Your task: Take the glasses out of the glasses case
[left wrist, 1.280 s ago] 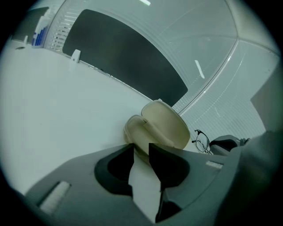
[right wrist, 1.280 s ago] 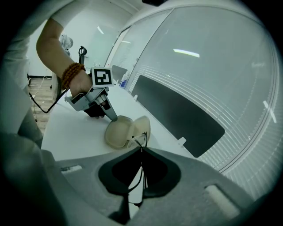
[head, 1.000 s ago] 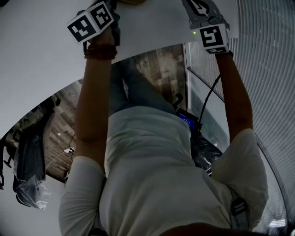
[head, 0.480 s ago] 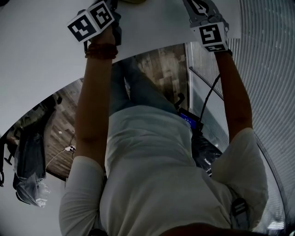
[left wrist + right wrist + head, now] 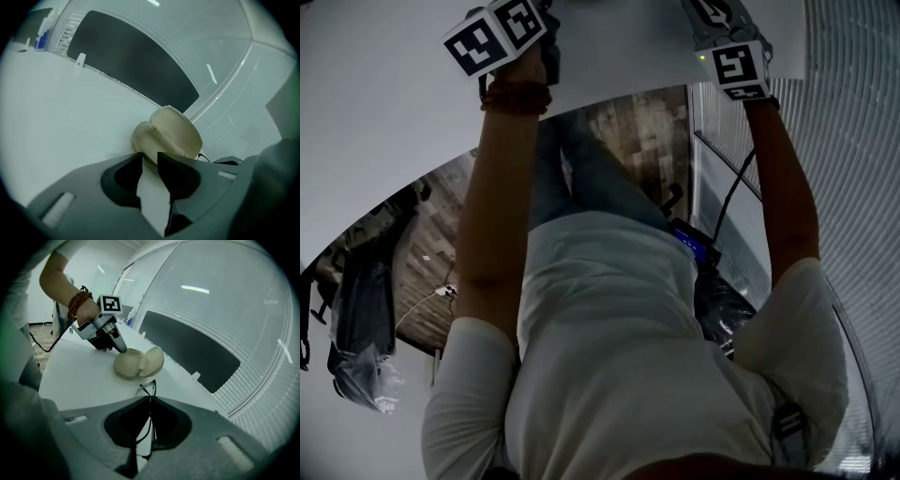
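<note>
Our right gripper point(image 5: 150, 398) is clamped on the glasses point(image 5: 153, 387): its jaws meet on the thin dark frame, with one wire arm running down through the closed pair and the front loop standing just past the tips. The glasses are already out of the glasses case point(image 5: 138, 363), which lies open on the white table point(image 5: 79, 371), its two cream halves spread, a little way beyond the frame. Our left gripper point(image 5: 150, 157) has its jaws apart, their tips at the near rim of the case; we cannot tell whether they press on it, so we treat it as a steadying touch and not a hold. We judge the step in hand to be setting the glasses down on bare table on the near side of the case. To do it well we should bring the frame down slowly and nearly flat, so that the lower rim and the folded arms meet the surface together and not one corner first. The wire is slight and will twist or spring if we squeeze or drag it, so we should part the right jaws only when the glasses rest on the table, then draw straight back along the jaws, with the left tips holding the case quiet
</note>
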### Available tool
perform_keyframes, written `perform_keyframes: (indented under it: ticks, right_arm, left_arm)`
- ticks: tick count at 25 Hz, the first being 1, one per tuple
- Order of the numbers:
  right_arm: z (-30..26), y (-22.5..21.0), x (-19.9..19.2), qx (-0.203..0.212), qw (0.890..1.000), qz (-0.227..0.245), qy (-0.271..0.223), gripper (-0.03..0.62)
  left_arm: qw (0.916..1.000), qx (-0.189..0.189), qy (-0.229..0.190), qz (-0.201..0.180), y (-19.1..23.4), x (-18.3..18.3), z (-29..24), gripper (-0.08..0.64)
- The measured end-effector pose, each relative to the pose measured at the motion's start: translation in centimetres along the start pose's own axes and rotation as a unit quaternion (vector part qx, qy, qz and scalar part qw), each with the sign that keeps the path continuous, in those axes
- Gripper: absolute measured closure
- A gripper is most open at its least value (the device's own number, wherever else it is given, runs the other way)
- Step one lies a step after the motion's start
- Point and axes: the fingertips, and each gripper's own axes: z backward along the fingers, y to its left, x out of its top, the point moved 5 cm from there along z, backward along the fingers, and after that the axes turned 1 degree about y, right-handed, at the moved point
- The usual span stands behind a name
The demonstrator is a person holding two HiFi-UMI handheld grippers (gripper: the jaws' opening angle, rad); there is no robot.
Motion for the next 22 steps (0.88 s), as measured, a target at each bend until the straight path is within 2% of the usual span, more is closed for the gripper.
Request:
perform_keyframes:
  ticks: [22]
  right_arm:
    - [-1.5, 1.2, -1.7, 0.009, 1.0, -0.015, 0.01, 0.586]
  left_arm:
    - [1.0, -0.004, -0.004, -0.003, -0.3, 0.1, -0.1, 0.459]
